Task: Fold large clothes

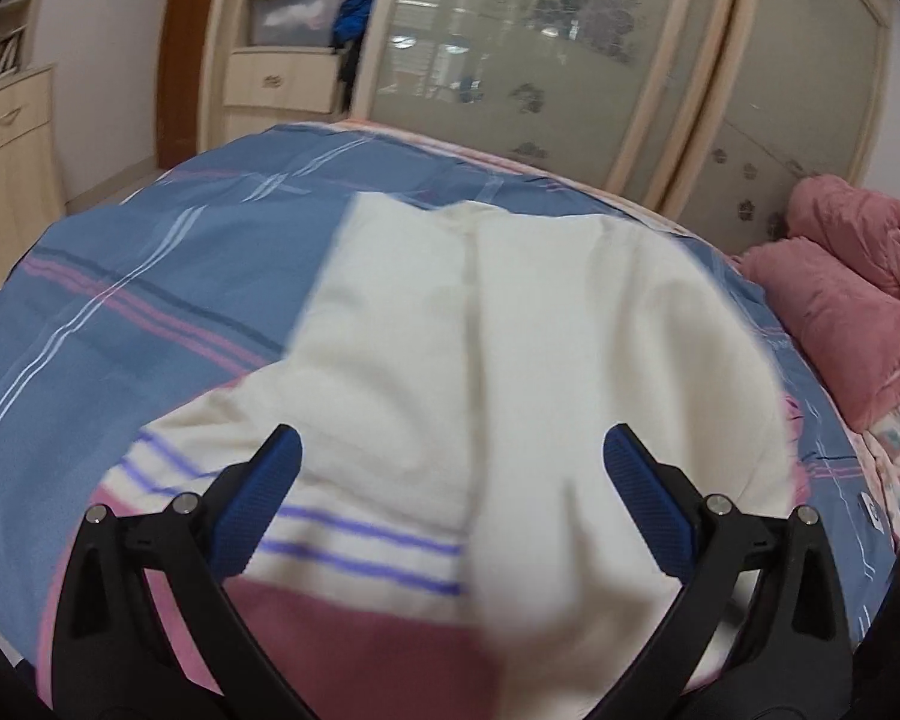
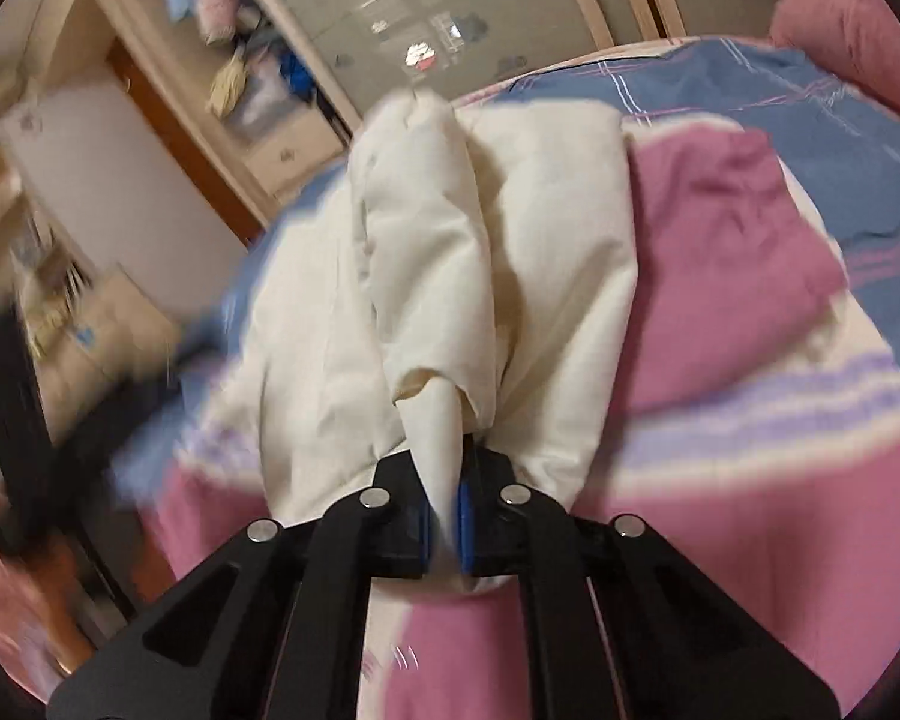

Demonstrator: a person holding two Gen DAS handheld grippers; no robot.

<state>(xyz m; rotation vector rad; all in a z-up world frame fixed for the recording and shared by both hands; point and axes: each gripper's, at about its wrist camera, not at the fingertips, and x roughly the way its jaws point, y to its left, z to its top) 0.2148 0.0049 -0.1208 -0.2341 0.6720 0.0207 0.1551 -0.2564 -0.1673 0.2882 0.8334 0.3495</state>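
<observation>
**Ana:** Left wrist view first. What is the left gripper (image 1: 450,474) doing over the cream garment (image 1: 498,324)?

**Ben:** Its blue fingers (image 1: 258,498) stand wide apart with nothing between them, so it is released. I judge it hangs clear so the other hand can carry the fold without the cloth being pinned.

**Ana:** Where does the garment lie?

**Ben:** Spread across the blue plaid bedsheet (image 1: 150,276), running from the centre toward twelve o'clock. Its striped and pink part (image 1: 354,630) sits at six o'clock, nearest the camera. A pink blanket (image 1: 852,312) is bunched at three o'clock, well apart from it.

**Ana:** Right wrist view now.

**Ben:** The right gripper (image 2: 447,516) is clenched on a pinch of the cream garment (image 2: 438,276). The cloth rises from the pads (image 2: 467,525) toward twelve o'clock in a gathered ridge.

**Ana:** Why hold it at an edge like that?

**Ben:** Probably so the layer can be lifted and laid over the rest. The pink part (image 2: 726,264) lies at two o'clock, flat on the bedsheet (image 2: 780,102). The picture is blurred at nine o'clock, so I cannot tell what is there.
</observation>
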